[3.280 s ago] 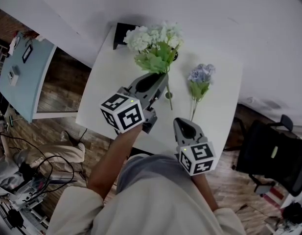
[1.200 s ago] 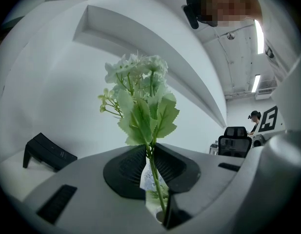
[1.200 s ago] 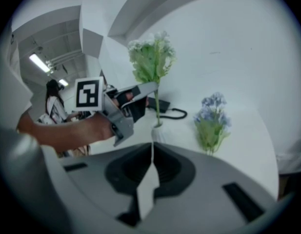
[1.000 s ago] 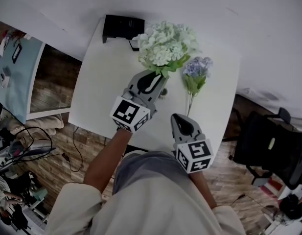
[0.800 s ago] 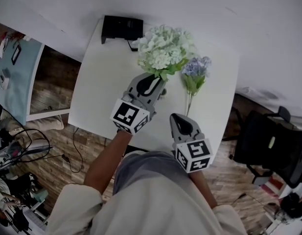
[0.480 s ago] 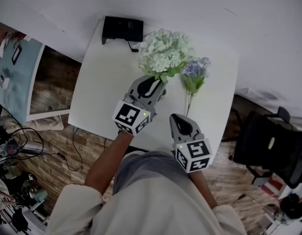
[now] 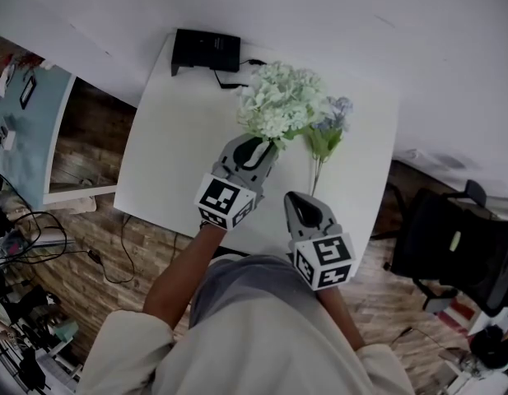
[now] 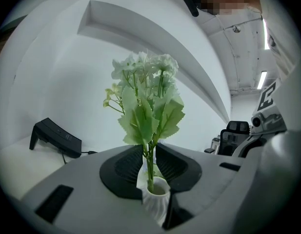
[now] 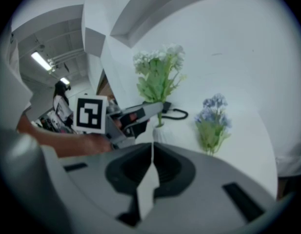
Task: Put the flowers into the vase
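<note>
A white-green flower bunch (image 7: 282, 104) stands upright with its stem in a small white ribbed vase (image 8: 156, 199) on the white table (image 7: 179, 138). My left gripper (image 7: 266, 144) reaches level to the stem just above the vase mouth. Its jaws have just been opening; the stem (image 8: 150, 160) stands free between the pads. In the right gripper view the bunch (image 9: 157, 67) rises from the vase (image 9: 159, 132). A blue flower (image 7: 330, 122) lies on the table to the right. My right gripper (image 7: 293, 197) hovers near the front edge, shut and empty.
A black device (image 7: 206, 50) with a cable sits at the table's back left corner, against the white wall. A black chair (image 7: 451, 253) stands on the wood floor to the right. The blue flower's stem (image 7: 315, 171) points toward my right gripper.
The left gripper and the white-green bunch have shifted slightly right and lower, bringing the stem down into the vase. The left jaws have widened round the stem. The right gripper has stayed put.
</note>
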Available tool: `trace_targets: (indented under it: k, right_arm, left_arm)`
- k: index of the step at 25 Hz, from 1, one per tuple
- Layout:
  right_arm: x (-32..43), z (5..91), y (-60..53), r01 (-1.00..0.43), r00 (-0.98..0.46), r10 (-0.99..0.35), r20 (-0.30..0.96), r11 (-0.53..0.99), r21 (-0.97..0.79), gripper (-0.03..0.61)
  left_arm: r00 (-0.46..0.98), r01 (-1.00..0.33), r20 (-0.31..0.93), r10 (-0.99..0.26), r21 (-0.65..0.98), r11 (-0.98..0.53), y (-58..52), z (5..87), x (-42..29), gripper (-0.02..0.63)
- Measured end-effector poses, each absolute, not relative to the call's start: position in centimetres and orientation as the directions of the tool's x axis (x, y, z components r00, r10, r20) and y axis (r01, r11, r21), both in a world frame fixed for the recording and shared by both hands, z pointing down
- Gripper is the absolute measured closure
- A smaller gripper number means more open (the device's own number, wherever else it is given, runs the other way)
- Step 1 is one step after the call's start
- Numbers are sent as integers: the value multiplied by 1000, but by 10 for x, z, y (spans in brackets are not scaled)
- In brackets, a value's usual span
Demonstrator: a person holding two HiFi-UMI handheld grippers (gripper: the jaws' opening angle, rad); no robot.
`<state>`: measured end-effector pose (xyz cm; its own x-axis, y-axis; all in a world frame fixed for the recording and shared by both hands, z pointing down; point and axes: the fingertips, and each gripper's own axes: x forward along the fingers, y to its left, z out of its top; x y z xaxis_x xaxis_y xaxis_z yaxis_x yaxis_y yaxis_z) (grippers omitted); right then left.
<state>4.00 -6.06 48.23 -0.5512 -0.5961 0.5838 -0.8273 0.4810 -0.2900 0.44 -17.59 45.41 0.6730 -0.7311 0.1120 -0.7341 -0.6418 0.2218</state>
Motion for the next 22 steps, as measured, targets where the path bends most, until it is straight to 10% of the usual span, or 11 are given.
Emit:
trace_targets:
  k: [22]
  right_arm:
    - [34,477,-57,-809,-574,-591,567,516,-282,554]
  left_arm:
    - [687,-726,224,-692,167,-667,-152,487,14,451]
